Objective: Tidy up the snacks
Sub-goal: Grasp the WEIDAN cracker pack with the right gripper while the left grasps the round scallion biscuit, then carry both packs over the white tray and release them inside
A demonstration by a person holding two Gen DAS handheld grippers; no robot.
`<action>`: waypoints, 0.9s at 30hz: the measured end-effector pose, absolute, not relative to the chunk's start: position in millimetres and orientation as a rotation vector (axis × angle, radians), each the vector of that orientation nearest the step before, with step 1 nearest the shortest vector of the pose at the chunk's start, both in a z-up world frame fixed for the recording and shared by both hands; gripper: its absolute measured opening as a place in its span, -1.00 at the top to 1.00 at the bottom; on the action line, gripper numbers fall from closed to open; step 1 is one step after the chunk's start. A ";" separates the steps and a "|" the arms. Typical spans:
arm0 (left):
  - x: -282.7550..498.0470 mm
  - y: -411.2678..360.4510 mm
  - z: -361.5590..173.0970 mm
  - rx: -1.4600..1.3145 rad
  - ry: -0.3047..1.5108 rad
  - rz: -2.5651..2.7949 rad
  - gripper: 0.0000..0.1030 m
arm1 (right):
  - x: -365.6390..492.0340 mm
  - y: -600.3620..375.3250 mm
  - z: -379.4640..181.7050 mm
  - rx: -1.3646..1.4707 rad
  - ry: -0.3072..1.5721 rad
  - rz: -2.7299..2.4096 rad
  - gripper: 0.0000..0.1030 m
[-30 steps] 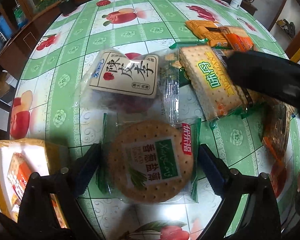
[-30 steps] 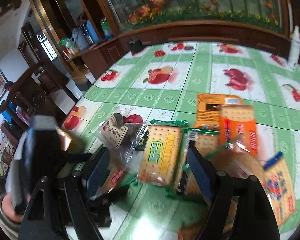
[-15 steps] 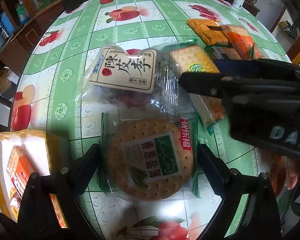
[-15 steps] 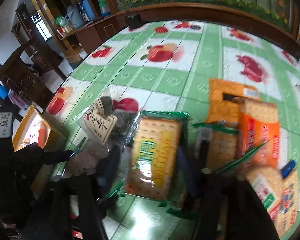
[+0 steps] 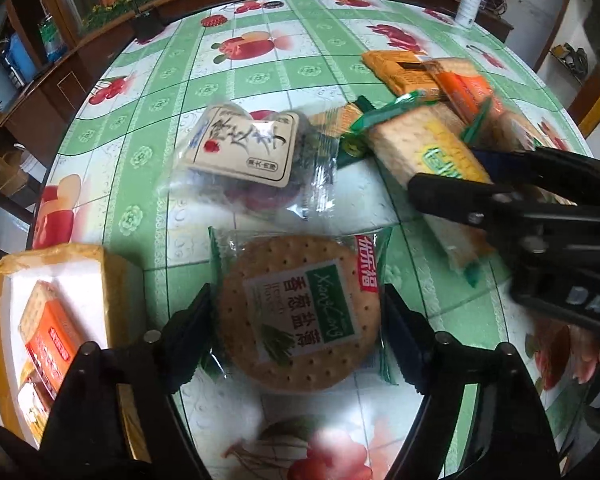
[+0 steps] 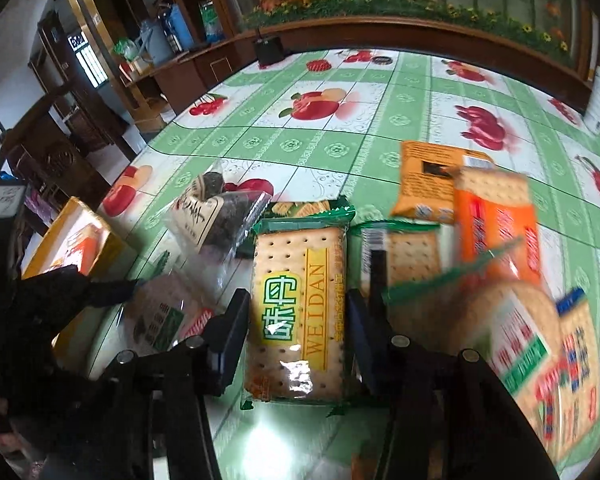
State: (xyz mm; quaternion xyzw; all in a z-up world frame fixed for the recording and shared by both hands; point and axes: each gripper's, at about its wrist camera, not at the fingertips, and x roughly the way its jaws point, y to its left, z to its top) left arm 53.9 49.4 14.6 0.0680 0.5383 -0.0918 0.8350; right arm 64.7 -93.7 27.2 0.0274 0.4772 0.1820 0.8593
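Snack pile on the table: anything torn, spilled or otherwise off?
Nothing torn or spilled. The packets by the orange cracker pack lie overlapped at mixed angles, unsorted. The WEIDAN cracker pack sits clamped in the right gripper, wrapper intact.

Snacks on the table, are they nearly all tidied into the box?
Just begun. The yellow box holds only an orange packet. The right claw grips the Weidan crackers; the left claw straddles the round cracker. Others remain scattered.
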 end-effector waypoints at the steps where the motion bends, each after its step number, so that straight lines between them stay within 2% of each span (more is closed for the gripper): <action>1: 49.2 48.2 16.0 0.149 1.130 -0.193 -0.55 | 58.0 -96.9 30.5 0.066 0.990 0.386 0.07; 16: -13.1 43.4 56.5 0.117 0.979 -0.198 -0.54 | -8.4 -119.7 51.9 0.130 0.917 0.418 0.07; 27: -46.9 86.3 85.1 0.095 0.874 -0.071 -0.55 | -29.8 -82.3 75.2 0.101 0.866 0.496 0.07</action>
